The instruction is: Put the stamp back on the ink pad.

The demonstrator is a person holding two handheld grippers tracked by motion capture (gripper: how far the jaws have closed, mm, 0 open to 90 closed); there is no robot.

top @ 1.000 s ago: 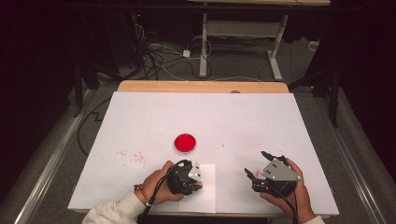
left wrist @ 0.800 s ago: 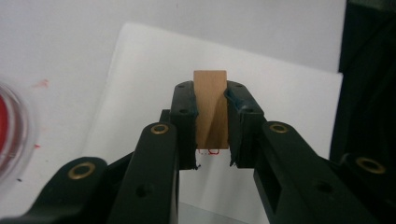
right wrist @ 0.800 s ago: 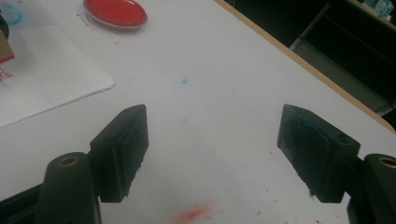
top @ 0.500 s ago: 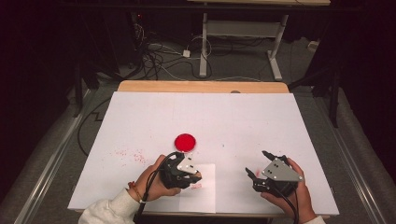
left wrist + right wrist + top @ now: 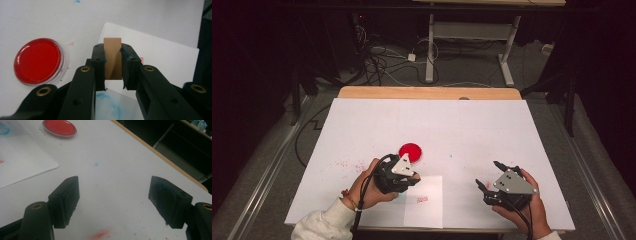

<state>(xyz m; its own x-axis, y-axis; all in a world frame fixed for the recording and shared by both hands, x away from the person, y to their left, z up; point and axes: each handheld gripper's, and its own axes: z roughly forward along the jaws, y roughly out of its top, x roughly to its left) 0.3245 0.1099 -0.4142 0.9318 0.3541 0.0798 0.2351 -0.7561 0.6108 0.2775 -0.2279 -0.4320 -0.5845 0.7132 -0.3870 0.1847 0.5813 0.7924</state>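
1. The table (image 5: pixel 462 130) is covered by a large white sheet with a strip of bare wood along its far edge. Red speckles lie on the near left of the sheet and a small blue dot sits near the middle.
2. A smaller sheet of white paper (image 5: pixel 429 210) lies at the near edge of the table, between the two hands, with a small red stamped mark (image 5: pixel 422 199) on it. In the left gripper view a blue smear shows on the paper below the jaws.
3. The right gripper (image 5: pixel 488 176) rests at the near right, well apart from the paper's right edge. Its jaws are released and spread wide with bare table between them; the right gripper view (image 5: pixel 113 202) shows nothing gripped.
4. The left gripper (image 5: pixel 412 176) is held over the far left corner of the paper, just near of the ink pad. Its jaws are clenched on the wooden stamp.
5. The red ink pad (image 5: pixel 411 151), a round dish with a clear rim, sits on the table just beyond the paper's far left corner. It lies to the left of the jaws in the left gripper view (image 5: pixel 38 60).
6. The wooden stamp (image 5: pixel 113 57) is a small brown block clamped between the left pads. Its long axis runs along the jaws, and its free end sticks out past the fingertips, pointing away from the hand, above the paper's far corner.
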